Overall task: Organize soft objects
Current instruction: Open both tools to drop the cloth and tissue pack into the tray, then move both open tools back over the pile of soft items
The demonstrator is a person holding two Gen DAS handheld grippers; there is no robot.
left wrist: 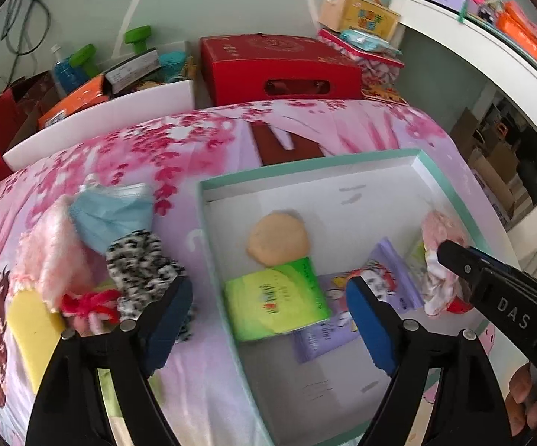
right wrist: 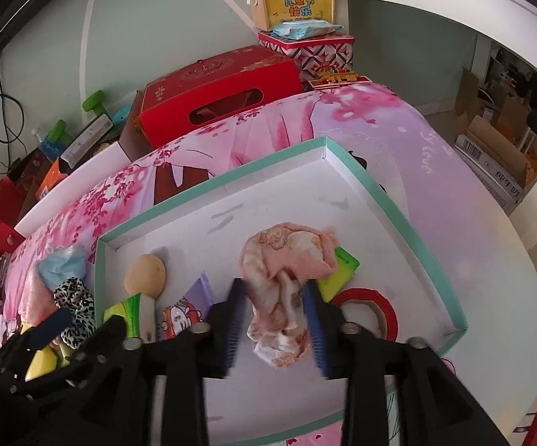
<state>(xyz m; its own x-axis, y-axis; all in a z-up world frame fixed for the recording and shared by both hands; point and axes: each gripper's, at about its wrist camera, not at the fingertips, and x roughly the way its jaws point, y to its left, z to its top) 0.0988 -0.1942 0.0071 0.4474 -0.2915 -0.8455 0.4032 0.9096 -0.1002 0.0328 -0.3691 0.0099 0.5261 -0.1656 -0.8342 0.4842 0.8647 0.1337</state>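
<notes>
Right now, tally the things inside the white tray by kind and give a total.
Tissue packs: 3 (green, purple, second green)
Round beige puff: 1
Pink cloth: 1
Red tape roll: 1
Total: 6

The right gripper [right wrist: 275,327] points down into a shallow white box with a teal rim [right wrist: 391,200], its blue-padded jaws standing apart on either side of a crumpled pink floral cloth [right wrist: 287,278] that seems to lie loose between them rather than pinched. In the box also lie a tan round sponge [right wrist: 145,275], a green packet [right wrist: 134,316], a purple cartoon packet [right wrist: 186,312] and a red tape roll [right wrist: 372,304]. Outside the box's left wall, on the pink blossom bedspread [right wrist: 361,119], sit a blue face mask [right wrist: 62,269] and a leopard-print scrunchie [right wrist: 75,308], with the left gripper [right wrist: 56,330] low beside them.
</notes>
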